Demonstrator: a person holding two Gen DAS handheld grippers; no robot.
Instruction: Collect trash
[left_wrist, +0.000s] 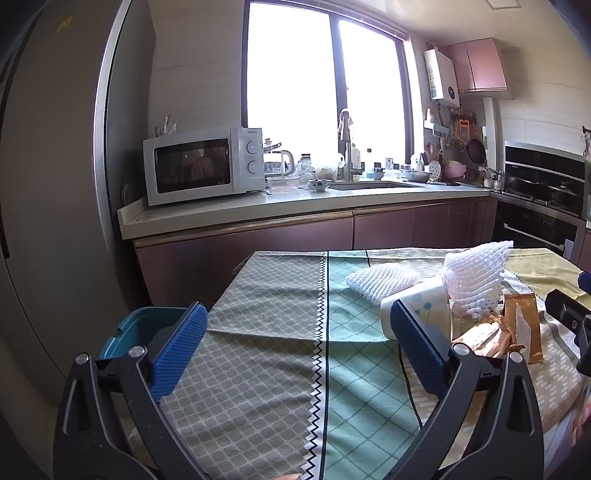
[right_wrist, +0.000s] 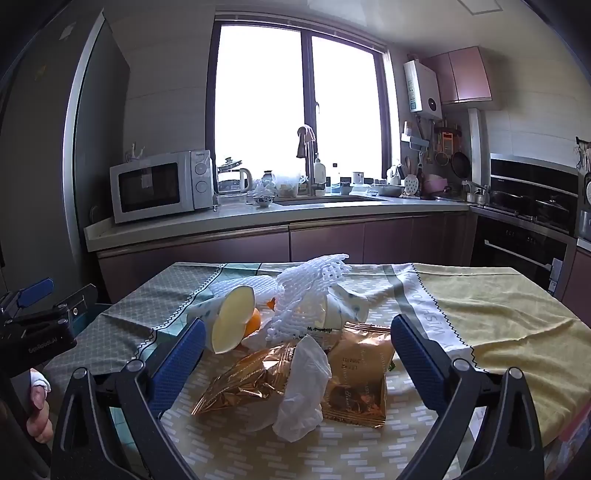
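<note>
A heap of trash lies on the cloth-covered table (right_wrist: 498, 332): two gold foil wrappers (right_wrist: 243, 384) (right_wrist: 360, 384), a crumpled white tissue (right_wrist: 306, 391), a tipped paper cup (right_wrist: 225, 319) with orange peel (right_wrist: 253, 325) beside it, a second paper cup (right_wrist: 343, 308) and white foam fruit netting (right_wrist: 306, 291). My right gripper (right_wrist: 295, 354) is open and empty, its jaws either side of the wrappers and tissue. My left gripper (left_wrist: 295, 332) is open and empty over the table's left part. In the left wrist view the cup (left_wrist: 421, 310), netting (left_wrist: 476, 280) and wrappers (left_wrist: 517, 325) lie to the right.
A teal bin (left_wrist: 144, 328) stands off the table's left edge, behind the left finger. The left gripper's body shows at the left edge of the right wrist view (right_wrist: 40, 325). Beyond the table runs a kitchen counter (right_wrist: 258, 221) with a microwave (right_wrist: 159, 184) and sink.
</note>
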